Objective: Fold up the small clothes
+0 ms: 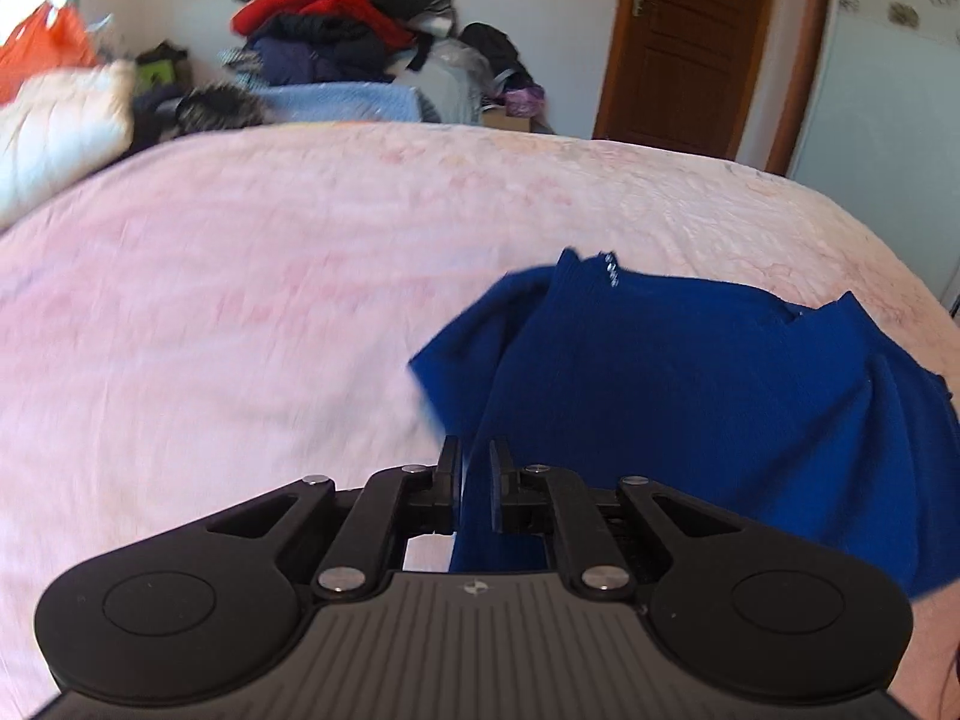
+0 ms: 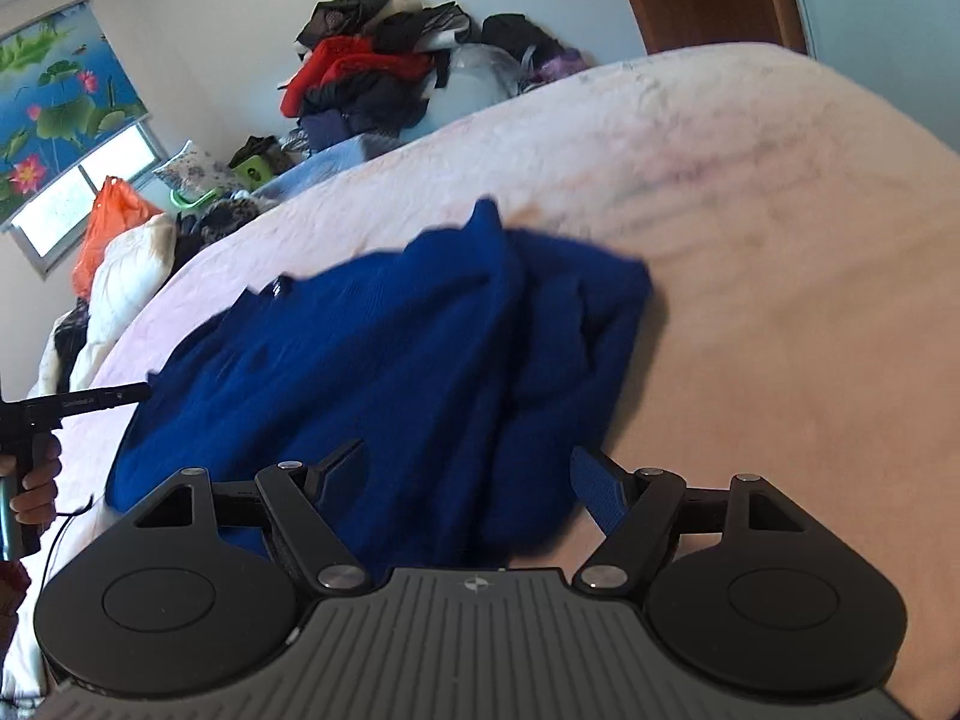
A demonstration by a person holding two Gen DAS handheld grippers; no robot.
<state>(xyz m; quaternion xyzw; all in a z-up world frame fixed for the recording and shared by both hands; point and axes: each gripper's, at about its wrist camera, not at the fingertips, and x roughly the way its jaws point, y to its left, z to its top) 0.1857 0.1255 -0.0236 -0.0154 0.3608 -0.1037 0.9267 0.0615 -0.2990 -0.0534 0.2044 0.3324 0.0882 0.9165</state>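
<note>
Your left gripper [image 1: 476, 468] is clamped on a fold of the blue garment [image 1: 690, 396]: the cloth runs up between the two nearly closed fingers and spreads away toward 2 o'clock in the left wrist view. Your right gripper [image 2: 468, 492] stands wide, fingers well apart, with nothing pinched; the garment's near edge lies between and just under the spread fingers, and the pads do not press on it.

The blue garment lies crumpled on the pink bedspread [image 1: 240, 300], bunched in loose ridges. In the right wrist view it fills the middle, from 9 o'clock across to a rounded corner near 1 o'clock.

At 9 o'clock in that same view your left hand [image 2: 36, 480] grips the handle of the other gripper, its black body pointing at the cloth.

Beyond the bed, at 12 o'clock, sits a pile of clothes [image 1: 342, 24], red on top of dark. A wooden door [image 1: 684, 42] stands at 1 o'clock in the left wrist view.
</note>
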